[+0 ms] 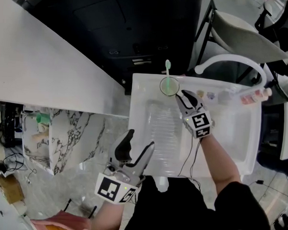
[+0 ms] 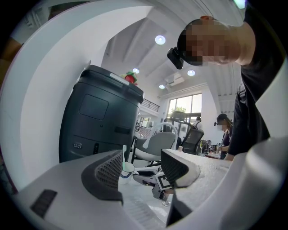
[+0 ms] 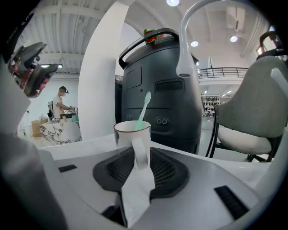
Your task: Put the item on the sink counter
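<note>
The cup (image 3: 131,130) stands upright at the back left corner of the white sink surface (image 1: 141,83), mouth up. Its handle (image 3: 140,152) points at the right tongs (image 1: 182,96), whose pads flank it slightly spread, while the toothbrush (image 3: 144,108) inside leans, head up. The left tongs (image 2: 141,161) hover spread and empty at the sink's near edge; behind are a curved faucet (image 1: 233,59) and a dark bin (image 1: 129,29).

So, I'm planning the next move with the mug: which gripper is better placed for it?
Right. The right gripper has its open jaws astride the handle of the mug at the back rim of the sink. The left gripper hangs open and empty by the front edge, well away.
</note>
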`<state>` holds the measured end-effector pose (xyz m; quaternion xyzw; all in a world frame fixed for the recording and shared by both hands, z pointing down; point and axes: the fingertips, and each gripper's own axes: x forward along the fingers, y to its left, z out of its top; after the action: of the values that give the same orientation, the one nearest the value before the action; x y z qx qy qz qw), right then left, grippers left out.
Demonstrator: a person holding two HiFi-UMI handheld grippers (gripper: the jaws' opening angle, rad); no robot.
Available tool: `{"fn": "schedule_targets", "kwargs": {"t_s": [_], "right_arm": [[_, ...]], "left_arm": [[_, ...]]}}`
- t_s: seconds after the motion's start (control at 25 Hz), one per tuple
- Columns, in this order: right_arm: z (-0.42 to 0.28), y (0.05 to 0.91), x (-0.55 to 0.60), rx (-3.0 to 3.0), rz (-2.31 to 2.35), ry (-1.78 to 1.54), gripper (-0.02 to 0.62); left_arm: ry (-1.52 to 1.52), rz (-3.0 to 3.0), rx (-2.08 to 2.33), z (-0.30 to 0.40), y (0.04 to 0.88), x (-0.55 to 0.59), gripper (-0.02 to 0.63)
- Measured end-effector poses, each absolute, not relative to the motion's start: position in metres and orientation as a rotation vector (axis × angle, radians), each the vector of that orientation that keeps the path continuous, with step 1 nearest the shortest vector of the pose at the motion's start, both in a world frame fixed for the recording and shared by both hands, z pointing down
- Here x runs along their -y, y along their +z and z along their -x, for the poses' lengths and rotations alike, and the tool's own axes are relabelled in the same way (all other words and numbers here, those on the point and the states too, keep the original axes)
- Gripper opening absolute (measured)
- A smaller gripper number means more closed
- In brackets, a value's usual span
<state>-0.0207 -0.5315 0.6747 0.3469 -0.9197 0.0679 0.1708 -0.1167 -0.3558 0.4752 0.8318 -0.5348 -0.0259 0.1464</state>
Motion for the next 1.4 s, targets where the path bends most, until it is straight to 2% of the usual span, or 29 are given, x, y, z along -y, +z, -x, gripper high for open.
{"fn": "schedule_targets", "kwargs": {"t_s": [0.2,0.4,0.72,1.4], "right_arm": [[0.016,0.674,0.531,2.618,-0.994,0.218,0.163],[0.015,0.668,0.525,2.611,-0.994,0.188,0.192],[0.007,0.634,0.505,2.625,-1.030,0.137,0.197],[0.004,0.485,0.395,2.778,-1.214,0.074,0.194]], "left_arm": [[-0.077,-2.399,1.541,0.115,0.475,0.351,0.249],[-0.084,-2.404,1.537,0.117,0.474,0.345,0.250],[-0.091,-2.437,1.510,0.114,0.466,0.332,0.250],[-0.150,-2.544,1.454,0.120,0.415,0.281,0.249]]}}
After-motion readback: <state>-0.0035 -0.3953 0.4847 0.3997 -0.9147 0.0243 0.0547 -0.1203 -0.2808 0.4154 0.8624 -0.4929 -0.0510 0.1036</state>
